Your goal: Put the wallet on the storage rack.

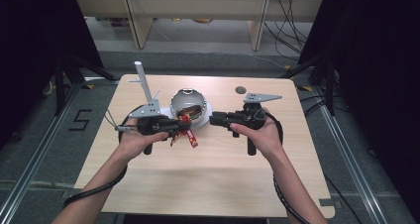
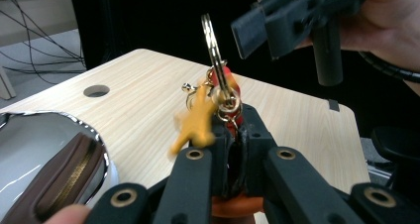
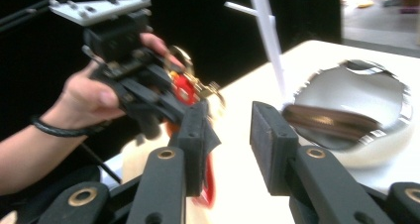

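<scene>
My left gripper (image 1: 182, 127) (image 2: 236, 135) is shut on a keychain (image 1: 191, 136) (image 2: 220, 92) with a metal ring, a yellow figure charm (image 2: 195, 122) and a red strap, held just above the table in front of a shiny metal bowl (image 1: 184, 96). A brown leather item (image 1: 191, 109) (image 3: 327, 121) lies inside the bowl. My right gripper (image 1: 213, 119) (image 3: 230, 122) is open and holds nothing; it points left toward the keychain (image 3: 185, 91), a short gap away. In the right gripper view the left gripper (image 3: 163, 102) faces it.
A white stand (image 1: 143, 83) (image 3: 265, 30) rises at the table's back left, close to the bowl (image 3: 376, 140). The wooden table (image 1: 208, 179) has a round hole (image 1: 240, 89) (image 2: 96, 90) near its far edge. Shelving and cables lie on the floor beyond.
</scene>
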Demonstrator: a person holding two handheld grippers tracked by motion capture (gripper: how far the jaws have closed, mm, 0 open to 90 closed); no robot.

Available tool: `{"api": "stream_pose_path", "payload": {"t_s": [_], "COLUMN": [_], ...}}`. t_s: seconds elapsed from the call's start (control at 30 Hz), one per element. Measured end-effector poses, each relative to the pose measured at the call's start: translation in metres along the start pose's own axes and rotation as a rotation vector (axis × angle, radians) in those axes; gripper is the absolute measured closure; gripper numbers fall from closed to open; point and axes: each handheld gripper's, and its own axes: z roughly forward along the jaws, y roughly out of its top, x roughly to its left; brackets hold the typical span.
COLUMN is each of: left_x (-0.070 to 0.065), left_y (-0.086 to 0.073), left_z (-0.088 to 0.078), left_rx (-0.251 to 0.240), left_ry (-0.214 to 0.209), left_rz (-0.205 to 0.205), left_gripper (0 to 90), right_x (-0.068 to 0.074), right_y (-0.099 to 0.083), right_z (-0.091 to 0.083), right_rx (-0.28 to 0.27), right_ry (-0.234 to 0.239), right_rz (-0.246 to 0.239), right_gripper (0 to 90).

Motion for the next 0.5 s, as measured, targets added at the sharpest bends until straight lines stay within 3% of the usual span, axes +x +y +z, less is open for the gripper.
{"api": "stream_pose_path", "payload": {"t_s": [0.03, 0.1, 0.23, 0.27, 0.4, 0.43, 0.47, 0.5], "left_x": [0.002, 0.004, 0.010, 0.012, 0.018, 0.019, 0.020, 0.021], "left_y": [-0.001, -0.003, -0.009, -0.011, -0.017, -0.018, -0.019, -0.019], "left_z": [-0.002, -0.005, -0.013, -0.015, -0.023, -0.024, -0.026, -0.027], "left_rx": [0.002, 0.009, 0.027, 0.032, 0.053, 0.054, 0.061, 0.066], "left_ry": [0.013, 0.026, 0.078, 0.089, 0.153, 0.166, 0.186, 0.208], "left_rz": [0.002, -0.002, -0.010, -0.012, -0.022, -0.025, -0.025, -0.029], "left_gripper": [83.9, 83.9, 84.0, 84.0, 84.0, 84.0, 84.0, 84.1], "right_x": [-0.005, -0.005, -0.015, -0.015, -0.024, -0.028, -0.028, -0.028], "right_y": [-0.008, -0.012, -0.041, -0.041, -0.067, -0.078, -0.078, -0.081], "right_z": [-0.007, -0.010, -0.026, -0.026, -0.040, -0.045, -0.045, -0.046], "right_rx": [-0.010, -0.010, -0.034, -0.034, -0.081, -0.089, -0.089, -0.091], "right_ry": [-0.060, -0.082, -0.227, -0.227, -0.331, -0.377, -0.377, -0.377], "right_rz": [0.011, 0.024, 0.028, 0.028, 0.039, 0.051, 0.051, 0.081], "right_gripper": [67.6, 67.0, 64.2, 64.2, 63.7, 63.4, 63.4, 63.4]}}
